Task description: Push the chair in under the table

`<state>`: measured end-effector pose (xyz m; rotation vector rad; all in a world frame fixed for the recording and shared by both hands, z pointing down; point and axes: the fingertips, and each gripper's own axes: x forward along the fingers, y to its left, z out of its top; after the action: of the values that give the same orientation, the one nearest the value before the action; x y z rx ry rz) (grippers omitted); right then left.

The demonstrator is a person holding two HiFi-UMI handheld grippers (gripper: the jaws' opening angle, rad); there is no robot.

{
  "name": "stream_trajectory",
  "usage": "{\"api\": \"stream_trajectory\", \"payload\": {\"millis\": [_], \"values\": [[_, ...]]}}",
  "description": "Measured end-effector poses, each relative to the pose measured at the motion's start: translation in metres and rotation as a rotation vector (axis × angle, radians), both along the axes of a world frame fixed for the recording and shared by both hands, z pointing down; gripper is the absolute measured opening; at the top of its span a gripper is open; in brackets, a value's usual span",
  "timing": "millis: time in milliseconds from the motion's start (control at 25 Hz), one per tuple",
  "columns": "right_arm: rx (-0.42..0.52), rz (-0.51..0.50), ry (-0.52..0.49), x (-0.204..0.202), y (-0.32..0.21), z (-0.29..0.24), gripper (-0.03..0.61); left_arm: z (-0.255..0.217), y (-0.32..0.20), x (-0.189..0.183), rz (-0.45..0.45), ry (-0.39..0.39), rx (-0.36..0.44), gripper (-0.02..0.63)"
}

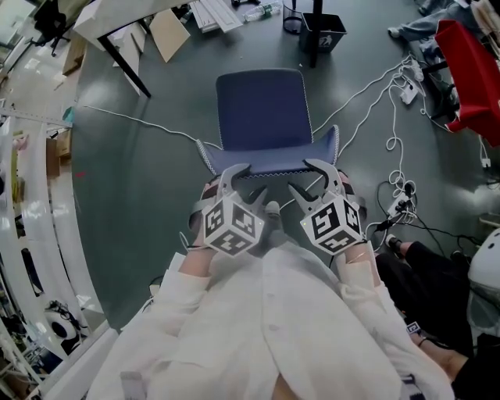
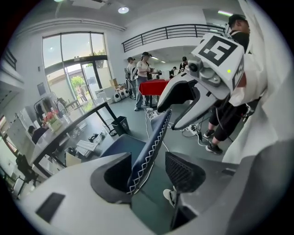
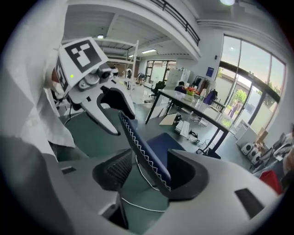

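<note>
Chair (image 1: 262, 109): blue, with its seat pointing away from the person, standing on the grey floor (image 1: 156, 172) in the open, not yet under anything; backrest (image 1: 269, 162): blue, white zigzag stitching along the rim, its top edge running crosswise, left to right, directly in front of the person; left claw (image 1: 247, 183): set over the left part of that top edge, jaws spread wide, the rim passing between them and lying close against the outer jaw while the ribbed pad on the other side stands clear, so no clamp; right claw (image 1: 307, 178): mirrored on the right part of the edge, jaws likewise apart, the rim between them and unpressed; both claws point forward and down, equally near the chair, one toward each end of the backrest; bench (image 1: 117, 17): white top on black legs, loaded with small items, lying ahead and off to the left of the chair in the head view, well apart from it; judgement: the coming move turns on that offset, since a straight shove along the seat's axis would likely pass the bench on its right, so the chair would need steering leftward, the right claw leading; surroundings: white cables (image 1: 391, 101) trailing on the floor to the right; a black bin (image 1: 322, 31) beyond the chair.
</note>
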<state>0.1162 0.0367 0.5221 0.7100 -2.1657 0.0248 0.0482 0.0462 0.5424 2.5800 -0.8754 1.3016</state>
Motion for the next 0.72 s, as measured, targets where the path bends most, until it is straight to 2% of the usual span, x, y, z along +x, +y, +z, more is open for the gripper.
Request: {"api": "stream_trajectory", "payload": {"millis": [160,360,560,720], "values": [[0.009,-0.047,0.049,-0.002,-0.001,0.009,0.218,0.007,-0.001,0.005,0.038,-0.024,0.007,0.235],[0.000,-0.072,0.071,-0.006,-0.001,0.016,0.218,0.010,-0.004,0.005,0.041,-0.062,0.014,0.230],[0.020,-0.086,0.113,-0.007,-0.003,0.022,0.216,0.010,-0.010,0.000,0.025,-0.088,0.057,0.155],[0.028,-0.089,0.107,-0.005,-0.007,0.021,0.201,0.011,-0.011,0.001,0.046,-0.092,0.066,0.146]]}}
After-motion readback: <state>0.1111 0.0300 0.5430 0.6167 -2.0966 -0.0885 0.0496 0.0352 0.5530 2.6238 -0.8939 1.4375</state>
